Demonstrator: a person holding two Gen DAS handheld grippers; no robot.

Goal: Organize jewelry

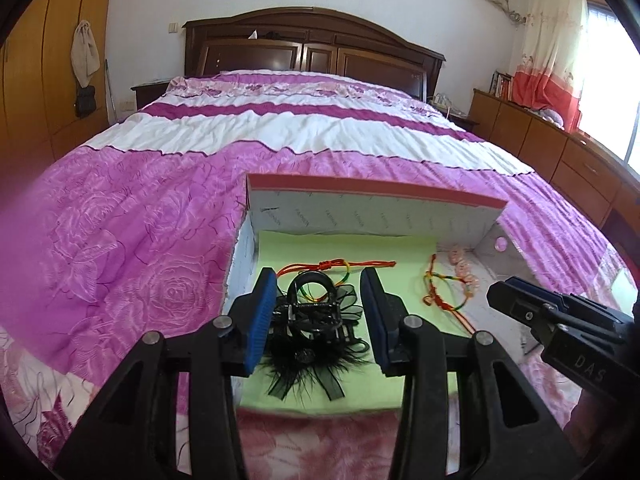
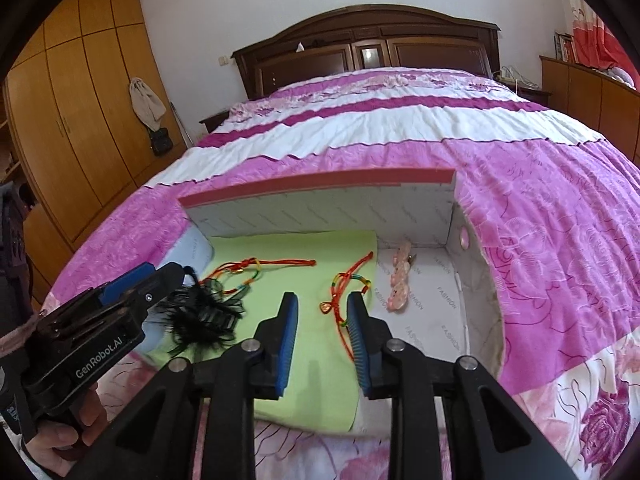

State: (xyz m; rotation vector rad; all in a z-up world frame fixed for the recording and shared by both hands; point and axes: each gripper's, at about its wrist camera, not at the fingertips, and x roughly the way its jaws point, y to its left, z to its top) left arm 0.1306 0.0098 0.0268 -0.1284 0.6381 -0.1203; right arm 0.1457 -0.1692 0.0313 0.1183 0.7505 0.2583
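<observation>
Inside, one open box [image 2: 320,204] on the bed [image 1: 280,136] holds a green sheet [image 2: 320,360], one black feathered hair clip [image 1: 316,320], two red cord bracelets [image 2: 348,292] and one pink clip [image 2: 400,284]; left gripper [image 1: 320,312] and right gripper [image 2: 322,340] both gape, gripping nothing

One box [image 2: 320,208], two red cord bracelets [image 2: 348,292], one black feathered hair clip [image 1: 316,320], one pink hair clip [image 2: 400,284]

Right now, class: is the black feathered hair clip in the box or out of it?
In: the black feathered hair clip lies on the green sheet inside the box.
</observation>
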